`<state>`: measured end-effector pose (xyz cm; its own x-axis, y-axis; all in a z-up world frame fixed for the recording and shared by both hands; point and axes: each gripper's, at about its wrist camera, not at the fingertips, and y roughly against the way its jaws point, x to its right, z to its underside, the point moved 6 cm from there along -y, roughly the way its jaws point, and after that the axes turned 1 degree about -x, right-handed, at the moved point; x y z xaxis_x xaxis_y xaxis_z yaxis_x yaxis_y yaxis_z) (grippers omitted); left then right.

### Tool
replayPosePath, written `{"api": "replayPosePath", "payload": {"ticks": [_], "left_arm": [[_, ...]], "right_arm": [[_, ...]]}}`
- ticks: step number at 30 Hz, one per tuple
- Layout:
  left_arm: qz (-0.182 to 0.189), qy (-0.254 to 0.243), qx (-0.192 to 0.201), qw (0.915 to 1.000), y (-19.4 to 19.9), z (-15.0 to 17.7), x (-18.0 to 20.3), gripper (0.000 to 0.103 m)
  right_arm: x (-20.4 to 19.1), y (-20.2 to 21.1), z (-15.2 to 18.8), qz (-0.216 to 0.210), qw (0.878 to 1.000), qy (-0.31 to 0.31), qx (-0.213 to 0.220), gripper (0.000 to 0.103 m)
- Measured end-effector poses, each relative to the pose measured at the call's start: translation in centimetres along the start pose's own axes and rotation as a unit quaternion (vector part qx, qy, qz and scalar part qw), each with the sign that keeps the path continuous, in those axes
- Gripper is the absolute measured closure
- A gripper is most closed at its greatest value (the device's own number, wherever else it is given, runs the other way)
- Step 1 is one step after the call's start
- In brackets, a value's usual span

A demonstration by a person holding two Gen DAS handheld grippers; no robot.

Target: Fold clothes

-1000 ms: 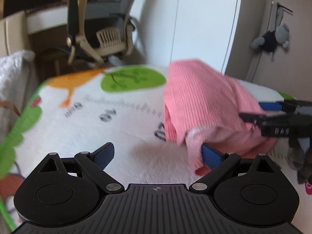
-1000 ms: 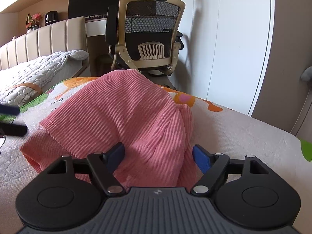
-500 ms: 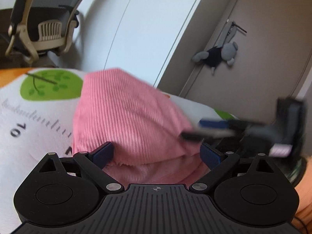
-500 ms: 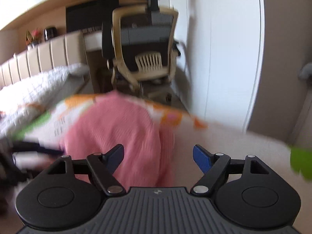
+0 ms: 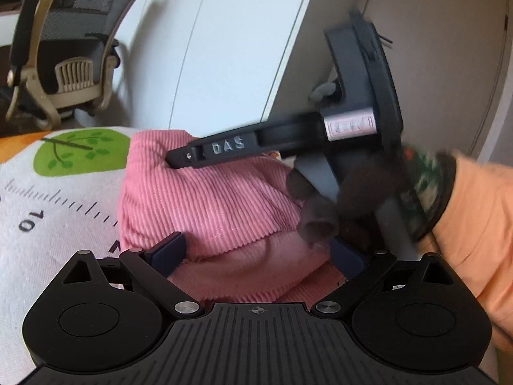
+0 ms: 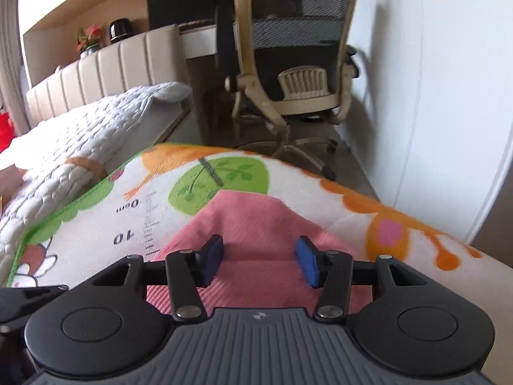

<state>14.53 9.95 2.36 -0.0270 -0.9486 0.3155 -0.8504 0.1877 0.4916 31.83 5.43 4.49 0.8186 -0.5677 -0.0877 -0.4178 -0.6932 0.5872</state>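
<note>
The left gripper (image 5: 256,252) is black, with a ribbed grey plate at the back, two round discs, silver screws, and dark blue pads (image 5: 168,250); the right gripper (image 6: 260,261) looks the same, with brighter blue pads (image 6: 307,264); its side has raised letters "DAS" and a pale pink label; the person wears an orange sleeve (image 5: 481,224) with a green patterned cuff (image 5: 428,189).
</note>
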Motion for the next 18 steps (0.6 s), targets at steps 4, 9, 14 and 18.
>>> {"api": "replayPosePath", "payload": {"ticks": [4,9,14,18], "left_arm": [[0.002,0.005,0.000,1.0000,-0.1,0.1,-0.2,0.002],[0.002,0.005,0.001,1.0000,-0.3,0.2,-0.4,0.002],[-0.008,-0.010,-0.001,0.9999,-0.7,0.1,0.1,0.002],[-0.024,-0.018,-0.002,0.9996,-0.5,0.3,0.7,0.002]], "right_arm": [[0.5,4.0,0.9,0.009,1.000,0.009,0.017,0.053],[3.0,3.9,5.4,0.077,0.996,0.021,-0.026,0.045],[4.0,4.4,6.9,0.091,0.995,-0.004,-0.027,0.039],[3.1,6.6,7.7,0.119,0.993,0.004,-0.022,0.029]]}}
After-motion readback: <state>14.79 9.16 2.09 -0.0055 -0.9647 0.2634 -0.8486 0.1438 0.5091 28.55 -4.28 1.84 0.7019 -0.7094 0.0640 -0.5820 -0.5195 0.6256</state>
